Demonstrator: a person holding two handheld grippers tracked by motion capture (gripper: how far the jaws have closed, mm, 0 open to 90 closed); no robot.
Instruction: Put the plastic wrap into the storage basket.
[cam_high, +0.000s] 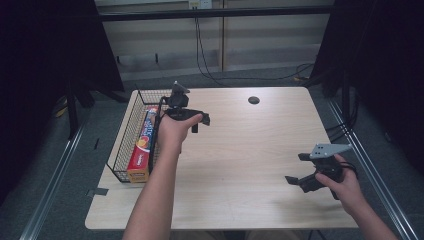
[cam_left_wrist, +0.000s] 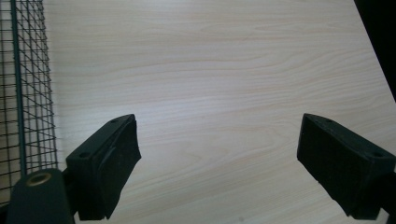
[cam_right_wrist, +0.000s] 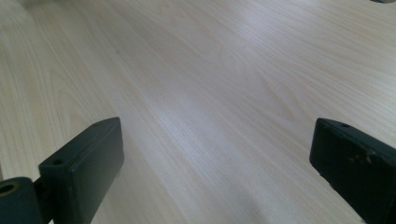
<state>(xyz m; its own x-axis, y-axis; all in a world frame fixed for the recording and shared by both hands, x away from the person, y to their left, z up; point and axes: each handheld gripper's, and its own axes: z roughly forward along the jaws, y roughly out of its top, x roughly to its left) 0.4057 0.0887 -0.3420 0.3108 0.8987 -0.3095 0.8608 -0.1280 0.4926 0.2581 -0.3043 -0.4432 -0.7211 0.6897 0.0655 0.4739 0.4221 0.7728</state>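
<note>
Item: foil box (cam_high: 142, 148), lying in wire basket (cam_high: 121, 150) just beside left gripper (cam_high: 200, 121). Both grippers empty, jaws wide; right gripper (cam_high: 298, 169) well apart. Placement apparently done; nothing left outside.

The table (cam_high: 240, 165) looks like pale wood-grain laminate, smooth with a soft sheen. At its left edge in the high view, the basket (cam_high: 122, 145) is thin dark wire mesh, holding a glossy printed cardboard box (cam_high: 141, 152). The gripper jaws are matt black plastic, slightly scuffed

A long red-and-yellow foil box (cam_high: 142, 150) lies flat inside the wire basket (cam_high: 121, 145) at the table's left edge.
</note>
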